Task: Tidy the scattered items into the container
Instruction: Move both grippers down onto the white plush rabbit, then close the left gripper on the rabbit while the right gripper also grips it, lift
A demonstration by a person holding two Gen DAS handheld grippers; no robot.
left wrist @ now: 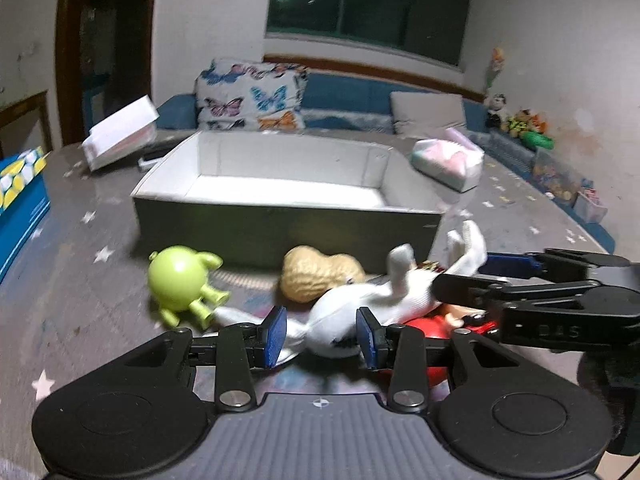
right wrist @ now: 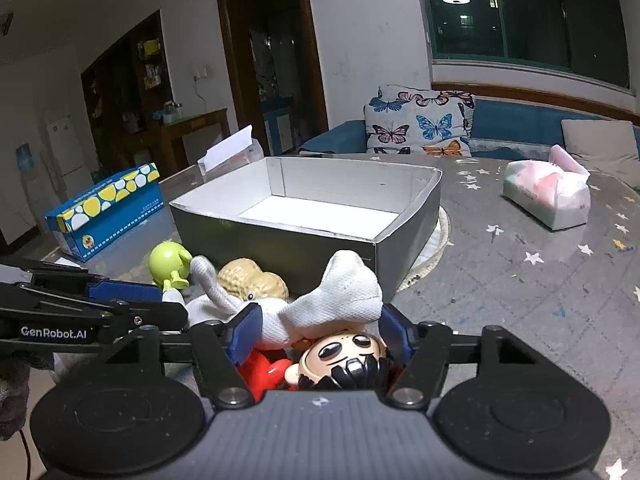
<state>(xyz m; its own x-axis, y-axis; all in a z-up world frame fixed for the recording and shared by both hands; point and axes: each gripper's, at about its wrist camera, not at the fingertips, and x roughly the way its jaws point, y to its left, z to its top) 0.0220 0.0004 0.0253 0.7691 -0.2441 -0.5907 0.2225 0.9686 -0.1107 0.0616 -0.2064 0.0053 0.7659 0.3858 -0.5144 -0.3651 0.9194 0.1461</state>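
Note:
An open grey box (left wrist: 280,232) with a white inside stands on the table; it also shows in the right wrist view (right wrist: 304,248). In front of it lie a green round toy (left wrist: 178,280), a peanut-shaped toy (left wrist: 316,274), a white sock (left wrist: 372,304) and a red figure with a cartoon face (right wrist: 344,358). My left gripper (left wrist: 320,336) is open, its pads on either side of the sock's rounded end. My right gripper (right wrist: 320,332) is open around the figure's head and the sock's other end (right wrist: 340,292). The right gripper reaches in from the right in the left wrist view (left wrist: 480,280).
A blue and yellow tissue box (right wrist: 108,208) stands at the left. A soft tissue pack (right wrist: 548,196) lies at the right. A white tilted box (left wrist: 120,132) sits behind the grey box. A sofa with a butterfly cushion (right wrist: 420,124) lies beyond the table.

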